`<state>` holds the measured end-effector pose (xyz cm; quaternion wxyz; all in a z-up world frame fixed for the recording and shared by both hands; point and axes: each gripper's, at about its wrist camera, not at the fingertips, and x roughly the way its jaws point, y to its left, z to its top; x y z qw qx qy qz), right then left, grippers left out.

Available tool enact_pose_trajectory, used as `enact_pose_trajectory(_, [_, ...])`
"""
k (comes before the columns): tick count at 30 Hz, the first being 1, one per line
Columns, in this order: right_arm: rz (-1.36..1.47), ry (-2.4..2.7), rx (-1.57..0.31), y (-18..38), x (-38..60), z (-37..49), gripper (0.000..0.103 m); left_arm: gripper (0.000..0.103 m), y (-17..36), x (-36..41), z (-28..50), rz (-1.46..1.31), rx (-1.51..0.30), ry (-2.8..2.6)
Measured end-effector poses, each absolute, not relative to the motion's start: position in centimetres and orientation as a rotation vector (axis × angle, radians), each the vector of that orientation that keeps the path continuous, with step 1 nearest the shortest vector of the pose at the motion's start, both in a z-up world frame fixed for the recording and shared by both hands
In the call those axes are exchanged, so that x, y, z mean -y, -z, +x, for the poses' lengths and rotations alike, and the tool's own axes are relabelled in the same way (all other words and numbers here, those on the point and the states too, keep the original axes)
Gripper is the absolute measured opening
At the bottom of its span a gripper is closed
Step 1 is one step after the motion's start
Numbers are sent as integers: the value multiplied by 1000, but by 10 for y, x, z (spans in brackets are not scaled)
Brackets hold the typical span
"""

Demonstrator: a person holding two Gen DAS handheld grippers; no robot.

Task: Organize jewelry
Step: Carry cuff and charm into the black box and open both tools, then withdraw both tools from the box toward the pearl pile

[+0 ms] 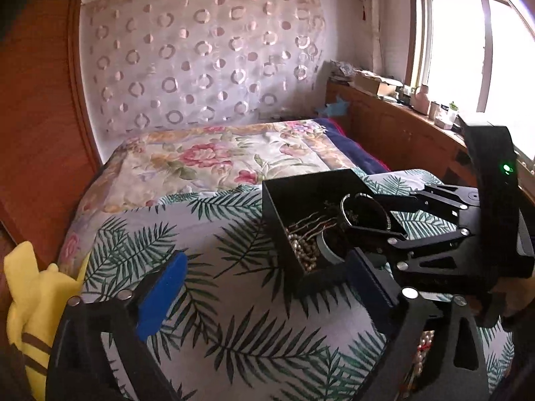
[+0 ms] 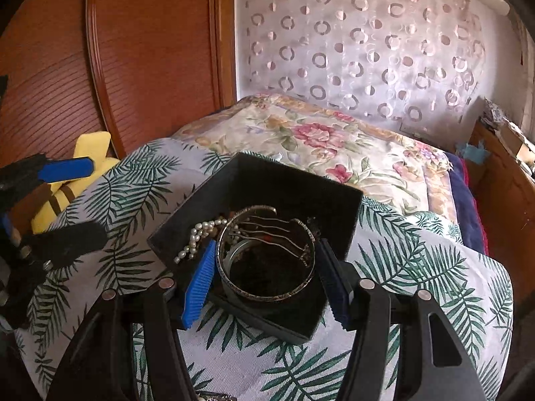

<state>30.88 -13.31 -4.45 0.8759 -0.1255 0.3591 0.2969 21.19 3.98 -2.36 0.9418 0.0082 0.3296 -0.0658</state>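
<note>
A black open jewelry box stands on the palm-leaf cloth. Inside it lie a white pearl strand, thin metal hairpins and a pale round tin. My right gripper is shut on a wide metal bangle, held upright just over the box's near corner; it also shows in the left wrist view. My left gripper is open and empty above the cloth, left of the box, blue pads spread wide.
A yellow plush toy lies at the cloth's left edge. A floral quilt covers the bed behind the box. A wooden headboard stands left, a cluttered wooden sill right. More beads lie on the cloth under my left gripper.
</note>
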Motion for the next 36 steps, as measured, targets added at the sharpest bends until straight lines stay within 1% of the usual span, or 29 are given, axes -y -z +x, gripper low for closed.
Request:
enact_pose_trajectory(9, [-273, -608, -769, 52, 131, 312, 63, 95, 37, -48, 199, 1, -686, 140])
enact_pose_trajectory(13, [-265, -610, -745, 47, 135, 307, 67, 95, 38, -48, 191, -7, -686, 147])
enact_pose_trajectory(20, [-293, -646, -681, 27, 152, 272, 67, 95, 39, -46, 168, 0, -673, 160])
enact_pose_trajectory(24, [-308, -679, -678, 23, 167, 246, 67, 95, 43, -42, 154, -3, -674, 176])
enact_pose_trajectory(26, [-314, -697, -687, 25, 173, 233, 64, 95, 45, -39, 147, -4, -673, 185])
enact_pose_trajectory(29, [-316, -709, -716, 35, 182, 219, 56, 95, 46, -36, 139, -5, -674, 195])
enact_pose_trajectory(31, [-317, -716, -747, 46, 188, 211, 46, 95, 47, -33, 134, -7, -672, 203])
enact_pose_trajectory(32, [-316, -713, -759, 50, 191, 208, 45, 95, 48, -32, 132, -10, -673, 206])
enact_pose_trajectory(34, [-305, -711, -786, 59, 194, 207, 37, 95, 50, -30, 126, -17, -675, 214])
enact_pose_trajectory(36, [-291, -705, -805, 65, 197, 208, 35, 95, 52, -28, 122, -22, -678, 221])
